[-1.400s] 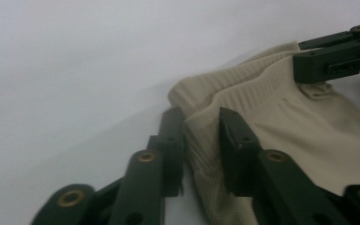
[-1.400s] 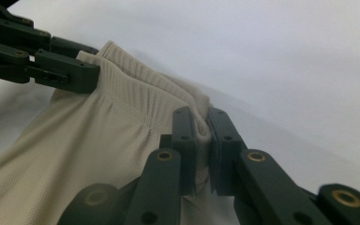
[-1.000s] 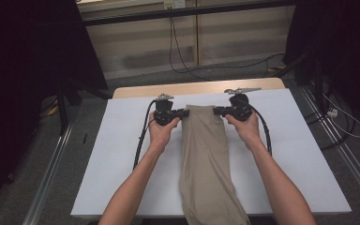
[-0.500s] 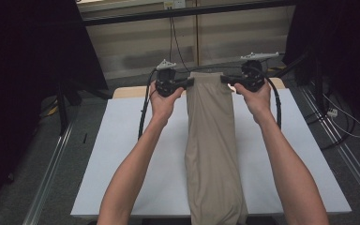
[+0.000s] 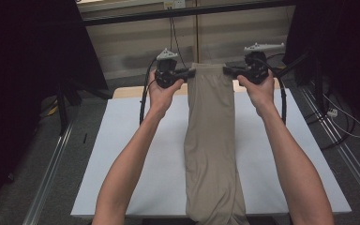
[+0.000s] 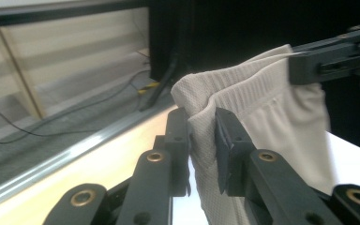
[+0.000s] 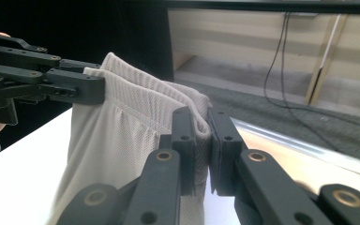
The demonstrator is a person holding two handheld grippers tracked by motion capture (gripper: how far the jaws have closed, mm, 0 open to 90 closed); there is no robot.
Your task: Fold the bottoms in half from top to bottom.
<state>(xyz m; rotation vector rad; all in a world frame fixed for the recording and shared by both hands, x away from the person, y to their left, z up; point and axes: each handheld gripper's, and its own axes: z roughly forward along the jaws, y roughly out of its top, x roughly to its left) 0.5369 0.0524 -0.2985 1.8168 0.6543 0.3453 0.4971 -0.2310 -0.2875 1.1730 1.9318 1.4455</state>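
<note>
A beige knitted garment [image 5: 211, 140] with an elastic waistband hangs lengthwise over the white table [image 5: 122, 154], its lower end draped past the near edge. My left gripper [image 5: 191, 72] is shut on the waistband's left corner and my right gripper [image 5: 227, 70] is shut on the right corner, both held high above the table's far end. In the left gripper view the beige cloth [image 6: 243, 108] is pinched between my left gripper [image 6: 201, 140] pads, with the other gripper at top right. In the right gripper view the waistband [image 7: 136, 112] is clamped by my right gripper [image 7: 201, 145].
A wooden strip [image 5: 126, 92] borders the table's far edge. Metal rails [image 5: 51, 164] run along both sides of the table. Cables [image 5: 347, 122] lie on the floor at the right, and a pale panelled wall [image 5: 131, 42] stands behind.
Both grippers have risen from the table's far end, lifting the garment's waistband up into the air; the cloth now hangs stretched between them and trails down the table.
</note>
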